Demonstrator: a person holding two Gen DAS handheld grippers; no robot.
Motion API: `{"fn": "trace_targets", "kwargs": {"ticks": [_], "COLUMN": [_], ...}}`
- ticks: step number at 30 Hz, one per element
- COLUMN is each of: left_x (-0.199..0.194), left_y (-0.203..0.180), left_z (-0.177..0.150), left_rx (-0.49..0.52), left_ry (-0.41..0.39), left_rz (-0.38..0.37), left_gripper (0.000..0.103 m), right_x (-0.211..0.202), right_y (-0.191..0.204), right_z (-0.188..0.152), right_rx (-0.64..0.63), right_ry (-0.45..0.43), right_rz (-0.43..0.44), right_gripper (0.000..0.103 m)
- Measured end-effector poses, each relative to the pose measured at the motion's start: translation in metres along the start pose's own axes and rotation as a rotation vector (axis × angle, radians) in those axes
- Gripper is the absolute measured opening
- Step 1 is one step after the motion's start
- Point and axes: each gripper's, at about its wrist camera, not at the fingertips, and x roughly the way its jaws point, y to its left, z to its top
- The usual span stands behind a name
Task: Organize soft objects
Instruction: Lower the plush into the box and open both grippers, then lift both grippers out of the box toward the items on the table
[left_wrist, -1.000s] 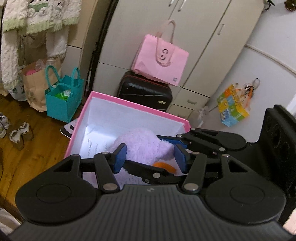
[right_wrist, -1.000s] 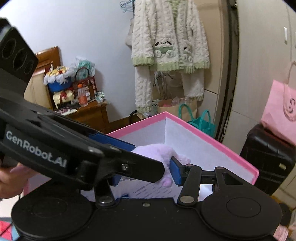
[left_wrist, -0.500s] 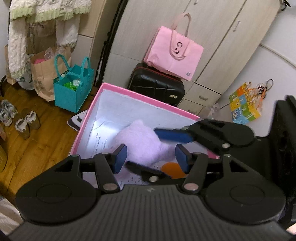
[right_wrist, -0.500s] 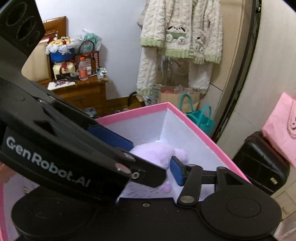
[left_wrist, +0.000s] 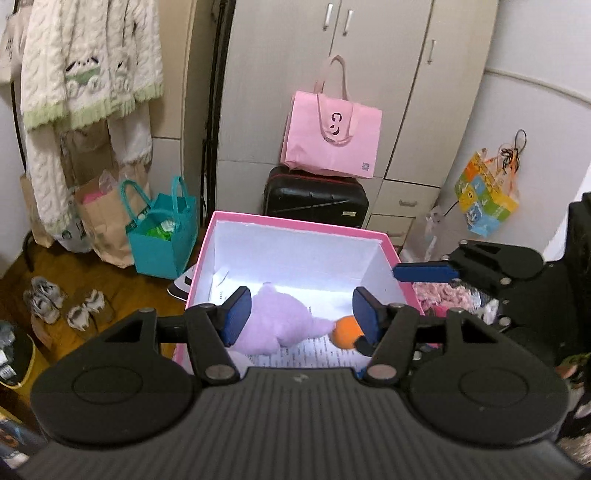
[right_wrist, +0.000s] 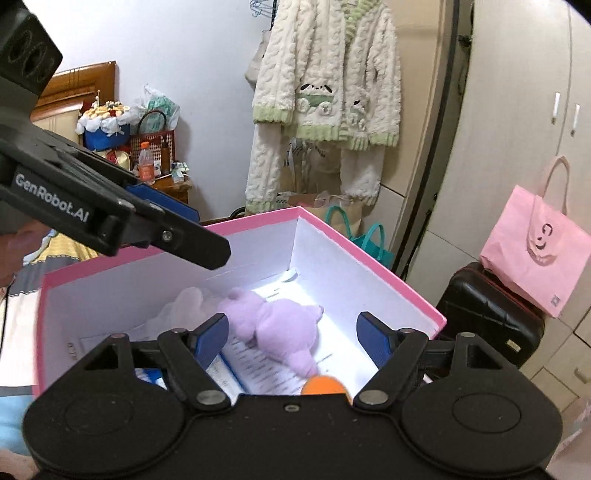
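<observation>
- Blue pads of the left gripper (left_wrist: 301, 314) stand apart and are opening; nothing is pressed between them. The purple plush toy (left_wrist: 275, 325) lies below them in the box, touched by neither pad.
- Right gripper (right_wrist: 291, 338): jaws wide and opening, holding nothing. A second ago its right pad sat against the toy; now both pads are clear of it.
- Against the earlier frames: both grippers have drawn back and up from the box, so more of the box floor and the whole toy now show. In the left view the right gripper's finger, earlier over the toy, now sits outside the box's right wall.
- Toy position: on its side on the floor of the pink box (left_wrist: 295, 221), on printed paper (right_wrist: 258, 373), with an orange ball-shaped part (left_wrist: 345, 332) at its end. A pale soft item (right_wrist: 181, 310) lies just beside it, towards the box's left wall in the right view.
- Count in the box: one purple toy, one orange part, one pale item.
- Count around it: one pink bag (left_wrist: 332, 144) on one black suitcase (left_wrist: 314, 201), one teal bag (left_wrist: 162, 236), one brown paper bag (left_wrist: 103, 218), one pair of shoes (left_wrist: 62, 302), one white knitted garment (right_wrist: 328, 92) hanging on the wall.
- Part of a hand (right_wrist: 18, 243) shows behind the left gripper.
</observation>
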Motion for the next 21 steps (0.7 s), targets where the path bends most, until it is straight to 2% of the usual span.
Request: {"fn": "trace_targets", "kwargs": {"ticks": [4, 7, 9, 13, 21], "left_x": [-0.015, -0.030, -0.046, -0.073, -0.110], "left_y": [-0.007, -0.013, -0.020, -0.036, -0.056], "left_z": [-0.006, -0.011, -0.016, -0.027, -0.048], "left_rx": [0.026, 0.040, 0.061, 0.137, 0.210], "left_ry": [0.008, 0.030, 0.018, -0.008, -0.010], "left_rz": [0.005, -0.033, -0.071, -0.083, -0.104], "left_gripper": [0.060, 0.062, 0.068, 0.070, 0.075], "right_x": [-0.023, -0.040, -0.050, -0.074, -0.120], "right_y": [0.005, 0.011, 0.016, 0.030, 0.057], "right_z": [-0.002, -0.005, -0.007, -0.009, -0.022], "right_rx": [0.056, 0.079, 0.081, 0.083, 0.070], "right_ry": [0.003, 0.006, 0.017, 0.016, 0.007], "right_rz": [0.008, 0.011, 0.004, 0.002, 0.032], "right_gripper": [0.081, 0.081, 0.081, 0.081, 0.081]}}
